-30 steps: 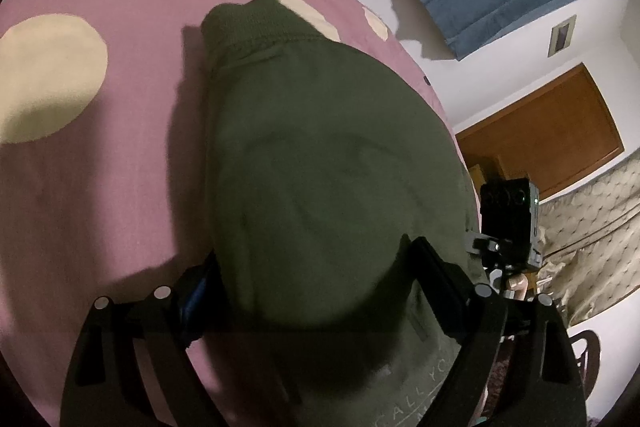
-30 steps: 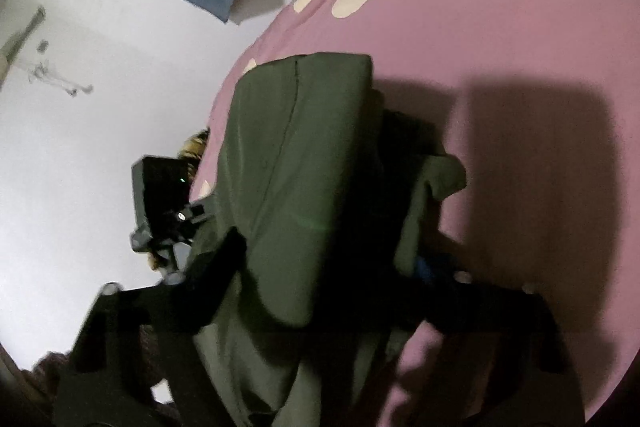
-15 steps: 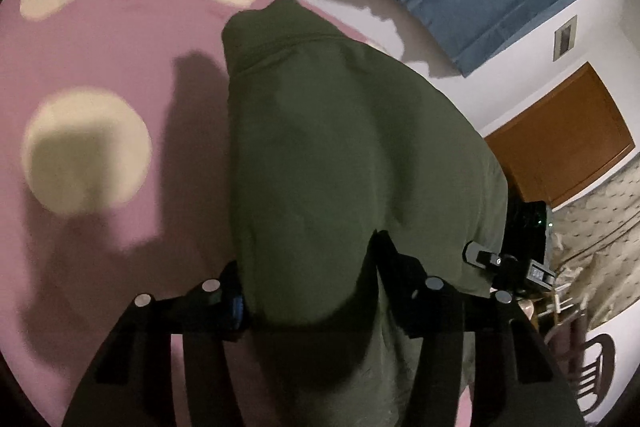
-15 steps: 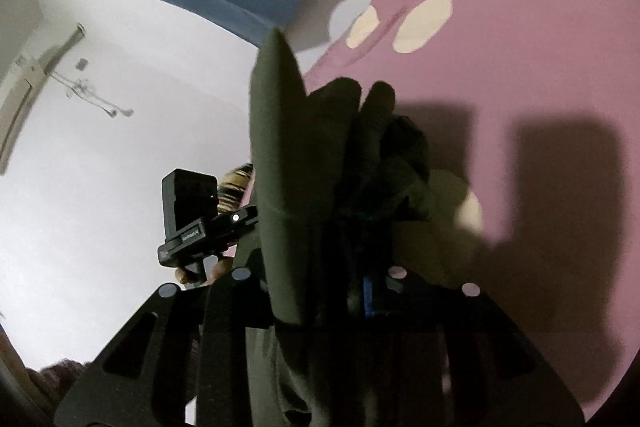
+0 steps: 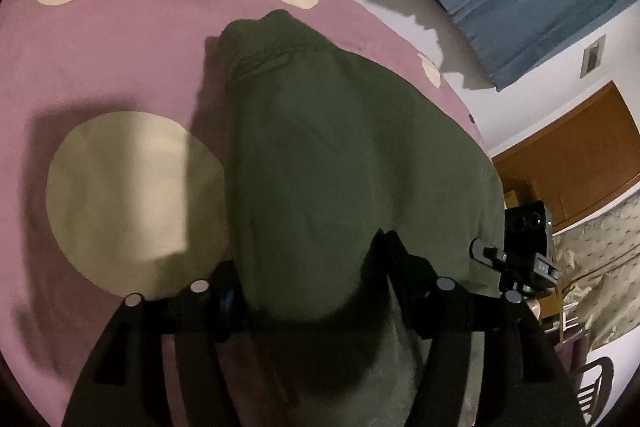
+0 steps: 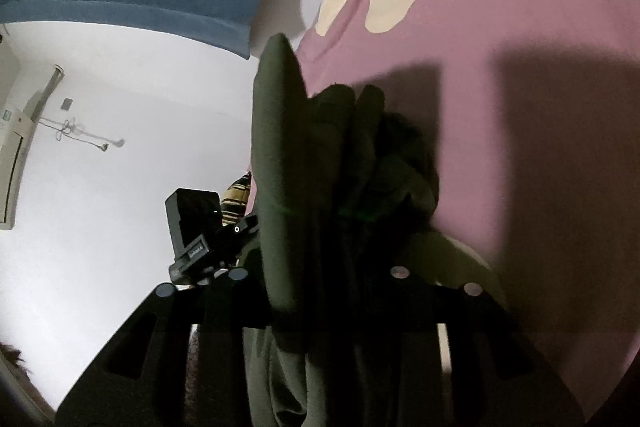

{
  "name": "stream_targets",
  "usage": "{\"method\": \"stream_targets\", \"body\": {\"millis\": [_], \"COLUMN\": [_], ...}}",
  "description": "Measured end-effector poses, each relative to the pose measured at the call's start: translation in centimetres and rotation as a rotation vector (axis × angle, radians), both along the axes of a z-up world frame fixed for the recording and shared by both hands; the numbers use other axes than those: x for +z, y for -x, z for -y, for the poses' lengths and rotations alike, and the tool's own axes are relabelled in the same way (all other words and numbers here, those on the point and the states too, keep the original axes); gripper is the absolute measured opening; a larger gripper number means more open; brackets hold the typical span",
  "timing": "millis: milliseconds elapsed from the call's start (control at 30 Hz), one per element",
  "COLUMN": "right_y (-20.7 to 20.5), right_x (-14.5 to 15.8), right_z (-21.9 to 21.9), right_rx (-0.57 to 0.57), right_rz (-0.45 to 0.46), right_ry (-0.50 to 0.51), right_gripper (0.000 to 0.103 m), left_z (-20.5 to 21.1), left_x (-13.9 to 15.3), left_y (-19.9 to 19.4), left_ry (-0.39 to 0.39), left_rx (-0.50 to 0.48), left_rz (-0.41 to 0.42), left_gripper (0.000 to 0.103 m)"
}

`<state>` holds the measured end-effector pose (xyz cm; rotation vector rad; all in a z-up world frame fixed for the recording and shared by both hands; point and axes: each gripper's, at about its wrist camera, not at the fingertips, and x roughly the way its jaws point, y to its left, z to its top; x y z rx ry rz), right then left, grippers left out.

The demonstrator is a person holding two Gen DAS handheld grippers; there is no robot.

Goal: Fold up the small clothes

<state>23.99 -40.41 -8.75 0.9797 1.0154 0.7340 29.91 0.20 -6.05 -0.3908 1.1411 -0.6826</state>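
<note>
The pink bed cover (image 5: 120,67) with cream spots fills the upper left. The green garment (image 5: 340,167) hangs in the centre, folded over but not laid flat yet. The left hand-held gripper (image 5: 308,291) and right hand-held gripper (image 6: 320,279) clamp its bunched cloth while their jaws are opening.

No lettering is legible from here. The small black camera (image 6: 195,227) on the other gripper bears a pale label on its mount, too small and blurred to read.
</note>
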Motion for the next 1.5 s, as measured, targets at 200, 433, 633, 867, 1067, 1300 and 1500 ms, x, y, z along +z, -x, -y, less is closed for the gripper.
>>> {"method": "stream_targets", "body": {"millis": [200,433,633,867,1067,1300,1500], "right_y": [1.9,6.2,8.1,7.6,7.6,9.8,10.0], "right_x": [2.2,3.5,3.1,2.8,3.7,3.6,1.2], "right_z": [1.0,0.5,-2.5,-4.9,-4.5,-2.6,-3.2], "right_rx": [-0.045,0.008,0.091,0.104,0.073,0.089,0.072], "right_rz": [0.006,0.015,0.035,0.011,0.008,0.018,-0.024], "right_ry": [0.001,0.151,0.264,0.262,0.158,0.105,0.057], "right_gripper": [0.074,0.081,0.082,0.041,0.027,0.025,0.026], "left_z": [-1.6,-3.0,-2.2,-0.9,-0.4,0.0,1.3], "left_x": [2.0,2.3,0.8,0.0,2.7,4.5,2.8], "left_y": [3.5,9.5,10.7,10.3,11.1,12.3,12.4], "left_ry": [-0.006,0.075,0.089,0.047,-0.015,-0.044,-0.071], "left_rx": [0.004,-0.004,-0.026,-0.055,-0.040,-0.051,-0.070], "left_rz": [0.065,0.049,-0.010,-0.015,0.029,0.029,0.058], "left_gripper": [0.083,0.086,0.086,0.070,0.057,0.055,0.057]}}
